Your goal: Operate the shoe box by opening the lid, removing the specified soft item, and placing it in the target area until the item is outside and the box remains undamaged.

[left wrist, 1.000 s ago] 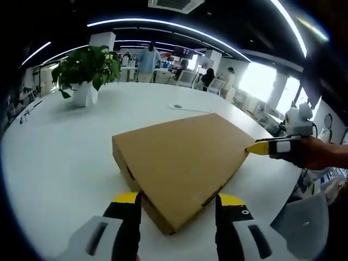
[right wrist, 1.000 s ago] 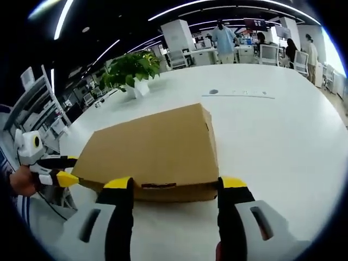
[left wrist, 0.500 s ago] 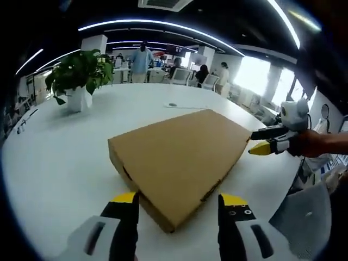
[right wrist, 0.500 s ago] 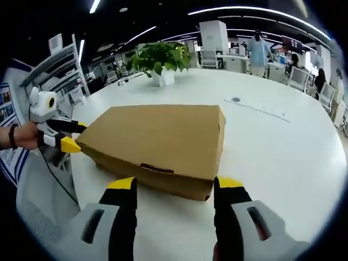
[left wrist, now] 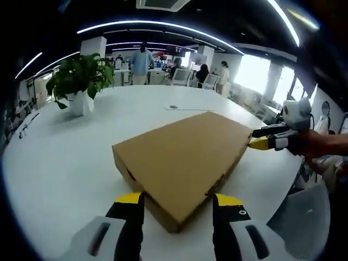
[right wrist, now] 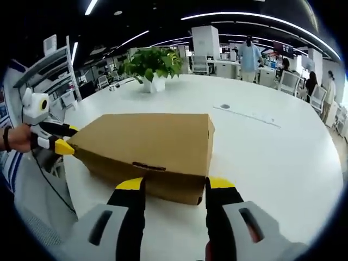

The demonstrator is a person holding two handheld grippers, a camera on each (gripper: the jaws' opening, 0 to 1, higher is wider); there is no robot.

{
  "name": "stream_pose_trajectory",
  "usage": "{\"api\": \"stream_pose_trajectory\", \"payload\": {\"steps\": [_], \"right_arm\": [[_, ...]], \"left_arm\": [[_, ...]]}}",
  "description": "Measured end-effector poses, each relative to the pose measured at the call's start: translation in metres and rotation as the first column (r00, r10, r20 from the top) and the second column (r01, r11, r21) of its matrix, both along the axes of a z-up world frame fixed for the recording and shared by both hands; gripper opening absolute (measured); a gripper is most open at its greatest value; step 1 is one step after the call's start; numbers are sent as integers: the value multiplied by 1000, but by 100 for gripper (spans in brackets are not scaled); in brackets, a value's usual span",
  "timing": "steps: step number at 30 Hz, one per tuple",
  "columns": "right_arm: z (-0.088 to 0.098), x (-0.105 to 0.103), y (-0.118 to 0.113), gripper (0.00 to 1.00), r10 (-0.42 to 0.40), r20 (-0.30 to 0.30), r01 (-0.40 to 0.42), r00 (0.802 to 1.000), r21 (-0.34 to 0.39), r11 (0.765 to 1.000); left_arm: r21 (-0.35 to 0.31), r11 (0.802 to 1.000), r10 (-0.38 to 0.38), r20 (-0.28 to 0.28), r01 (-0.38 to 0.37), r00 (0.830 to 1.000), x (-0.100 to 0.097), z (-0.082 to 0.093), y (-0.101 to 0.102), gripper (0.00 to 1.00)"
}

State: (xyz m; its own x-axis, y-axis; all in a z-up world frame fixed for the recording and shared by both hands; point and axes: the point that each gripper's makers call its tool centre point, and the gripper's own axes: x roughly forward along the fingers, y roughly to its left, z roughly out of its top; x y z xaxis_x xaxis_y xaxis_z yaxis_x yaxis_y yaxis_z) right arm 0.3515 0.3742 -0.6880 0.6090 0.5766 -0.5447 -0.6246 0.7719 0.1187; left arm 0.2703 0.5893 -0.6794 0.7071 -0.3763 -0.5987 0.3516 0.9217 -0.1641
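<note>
Shoe box lies flat on the white table, lid shut, toward the edge where the person stands, its long axis running between the two grippers. Left gripper has its jaws wide, straddling one near corner. Right gripper — jaws wide too — faces a short end wall, where a slot under the lid edge shows. The left gripper view gives the lid top and long side instead. The right looks nearer to a lifting edge.
</note>
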Motion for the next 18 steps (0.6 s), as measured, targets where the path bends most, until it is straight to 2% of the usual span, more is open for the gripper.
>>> {"api": "stream_pose_trajectory", "payload": {"steps": [9, 12, 18], "right_arm": [[44, 12, 4, 40, -17, 68, 12, 998, 65, 998], [65, 21, 7, 40, -27, 102, 18, 994, 90, 996], [91, 36, 14, 39, -37, 146, 21, 989, 110, 994]], "left_arm": [[35, 999, -19, 50, 18, 999, 3, 26, 0, 52], [41, 999, -17, 73, 14, 997, 6, 36, 2, 53], [49, 999, 2, 118, -8, 993, 16, 54, 9, 50]]}}
